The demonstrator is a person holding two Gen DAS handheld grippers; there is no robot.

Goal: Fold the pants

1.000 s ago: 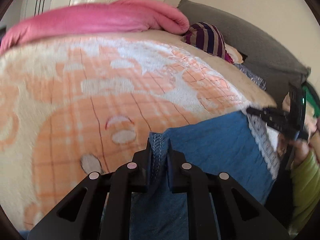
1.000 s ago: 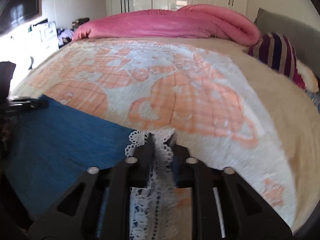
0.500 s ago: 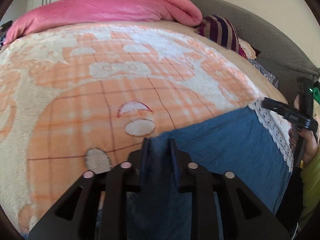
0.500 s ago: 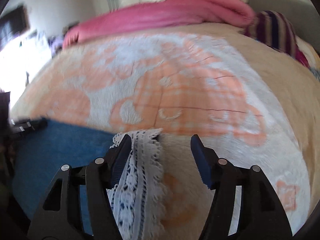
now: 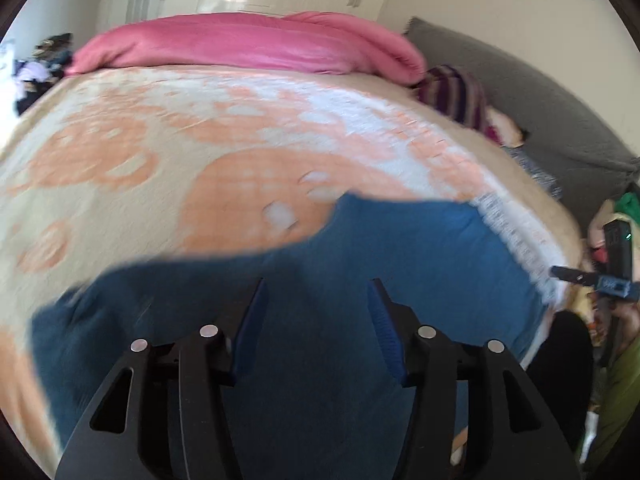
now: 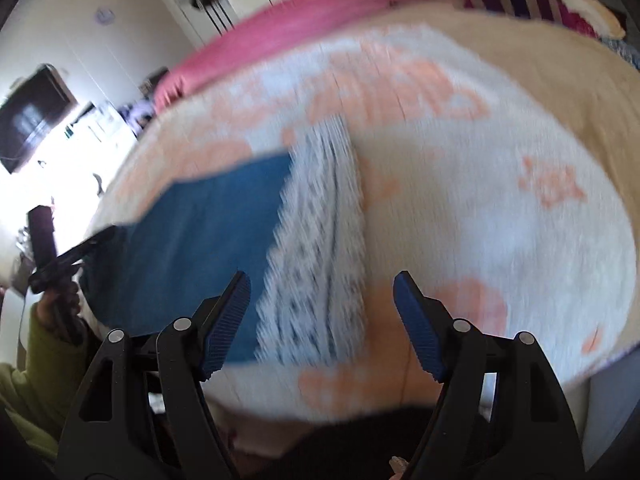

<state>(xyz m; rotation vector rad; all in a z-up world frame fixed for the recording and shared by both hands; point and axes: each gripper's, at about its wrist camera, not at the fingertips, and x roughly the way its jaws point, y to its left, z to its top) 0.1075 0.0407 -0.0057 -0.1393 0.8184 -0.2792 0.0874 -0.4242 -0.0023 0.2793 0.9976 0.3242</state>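
The blue denim pants (image 5: 400, 248) lie flat near the front edge of the bed, with a white lace hem (image 5: 516, 232) at their right end. My left gripper (image 5: 316, 292) is open and empty just above the blue cloth. In the right wrist view the pants (image 6: 200, 232) and their lace hem (image 6: 320, 232) lie ahead of my right gripper (image 6: 322, 284), which is open and empty above the hem. The right gripper also shows at the right edge of the left wrist view (image 5: 576, 276). Both views are blurred.
The bed carries an orange and white patterned blanket (image 5: 200, 140). A rolled pink duvet (image 5: 248, 44) lies along its far side, with a striped pillow (image 5: 456, 96) and a grey headboard (image 5: 540, 112) to the right. White wardrobes stand behind.
Both grippers have let go of the pants: the right one opened half a second ago, the left one just now. Both have pulled back and risen. The pants now lie loose on the blanket.
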